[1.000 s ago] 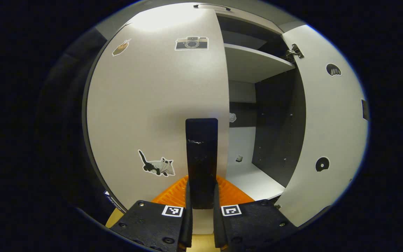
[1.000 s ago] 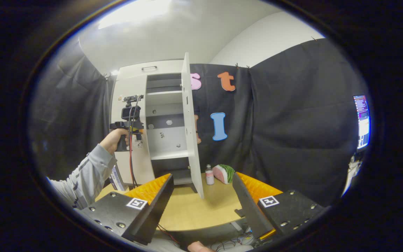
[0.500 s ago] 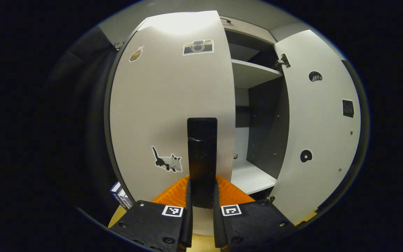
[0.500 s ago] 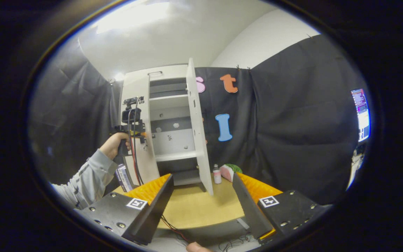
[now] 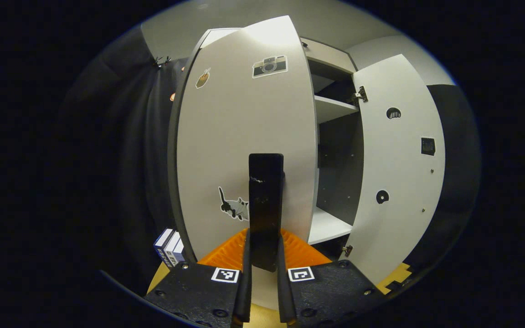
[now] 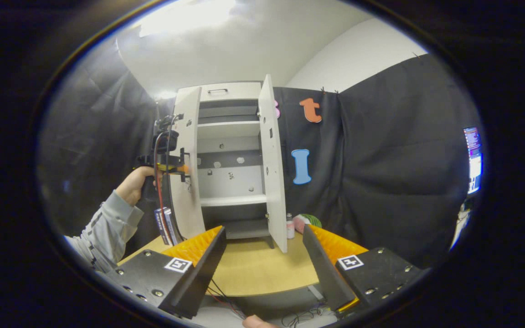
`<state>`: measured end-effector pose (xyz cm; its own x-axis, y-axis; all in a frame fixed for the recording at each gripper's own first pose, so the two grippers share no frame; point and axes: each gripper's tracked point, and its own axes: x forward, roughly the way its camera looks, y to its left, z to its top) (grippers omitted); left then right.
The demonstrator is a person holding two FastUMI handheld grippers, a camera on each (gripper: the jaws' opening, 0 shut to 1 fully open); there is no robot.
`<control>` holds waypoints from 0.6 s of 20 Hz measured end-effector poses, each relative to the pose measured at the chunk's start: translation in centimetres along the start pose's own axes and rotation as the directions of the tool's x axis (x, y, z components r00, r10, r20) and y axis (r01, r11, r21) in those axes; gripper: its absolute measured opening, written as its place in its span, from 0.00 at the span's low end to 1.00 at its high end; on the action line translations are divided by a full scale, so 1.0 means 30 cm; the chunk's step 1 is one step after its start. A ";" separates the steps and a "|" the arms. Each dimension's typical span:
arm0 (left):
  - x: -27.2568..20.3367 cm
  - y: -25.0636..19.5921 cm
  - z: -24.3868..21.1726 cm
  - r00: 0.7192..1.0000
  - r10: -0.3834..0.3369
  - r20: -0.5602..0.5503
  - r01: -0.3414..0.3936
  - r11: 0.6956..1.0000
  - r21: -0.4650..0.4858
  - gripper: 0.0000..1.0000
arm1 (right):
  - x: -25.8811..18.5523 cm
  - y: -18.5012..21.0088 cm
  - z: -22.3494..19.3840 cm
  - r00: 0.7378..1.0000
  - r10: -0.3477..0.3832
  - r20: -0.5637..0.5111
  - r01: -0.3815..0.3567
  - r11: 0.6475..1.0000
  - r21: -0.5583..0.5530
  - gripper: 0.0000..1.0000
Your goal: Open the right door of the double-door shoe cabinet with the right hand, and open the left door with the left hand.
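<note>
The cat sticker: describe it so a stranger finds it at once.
Find the white shoe cabinet and its left door. Low on that door's front, beside the gripper's dark finger, is the cat sticker. The camera sticker sits far higher up.

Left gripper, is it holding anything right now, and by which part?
The left gripper is shut on the left door's black handle, fingers pressing its lower end.

Left gripper [image 5: 265,273] had its fingers closed tight around a dark upright handle [image 5: 266,209]. Seen from the right gripper view, a hand [image 6: 136,181] with a grey sleeve [image 6: 103,225] held it raised. Right gripper [image 6: 262,255] sat low, fingers spread wide, holding nothing.
</note>
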<state>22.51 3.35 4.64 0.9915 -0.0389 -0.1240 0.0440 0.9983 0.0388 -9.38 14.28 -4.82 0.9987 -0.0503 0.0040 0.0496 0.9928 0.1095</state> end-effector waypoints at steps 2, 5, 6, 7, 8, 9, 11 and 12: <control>-0.013 0.017 0.004 1.000 0.002 0.007 -0.002 1.000 0.016 0.25 | 0.004 0.004 -0.003 1.000 0.003 0.000 -0.003 1.000 0.014 1.00; -0.046 0.044 0.008 1.000 -0.003 0.010 0.003 1.000 0.011 0.23 | 0.014 -0.004 -0.017 1.000 -0.009 -0.006 0.009 1.000 0.018 0.97; -0.051 0.053 0.009 1.000 0.001 0.012 -0.001 1.000 0.016 0.23 | 0.016 0.001 -0.018 1.000 -0.008 -0.007 0.008 1.000 0.023 0.97; -0.061 0.066 0.010 1.000 0.006 0.015 -0.007 1.000 0.025 0.22 | 0.021 0.007 -0.021 1.000 -0.004 -0.010 0.004 1.000 0.027 0.97; -0.066 0.078 0.010 1.000 0.009 0.019 -0.009 1.000 0.026 0.21 | 0.020 0.008 -0.023 1.000 -0.001 -0.013 0.002 1.000 0.027 0.97; -0.073 0.088 0.010 1.000 0.009 0.021 -0.010 1.000 0.021 0.21 | 0.021 0.008 -0.022 1.000 -0.001 -0.013 0.002 1.000 0.024 1.00; -0.081 0.111 0.012 0.999 0.023 0.027 -0.023 1.000 0.016 0.20 | 0.023 0.009 -0.019 1.000 0.001 -0.013 -0.001 1.000 0.013 1.00; -0.088 0.125 0.013 0.999 0.035 0.030 -0.036 0.999 0.014 0.19 | 0.021 0.009 -0.021 1.000 0.003 -0.016 -0.003 1.000 0.007 1.00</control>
<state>20.11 7.18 5.49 0.9957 -0.0049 -0.0925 0.0102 0.9983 0.0572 -8.72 14.58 -5.43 0.9989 -0.0460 -0.0116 0.0470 0.9920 0.1168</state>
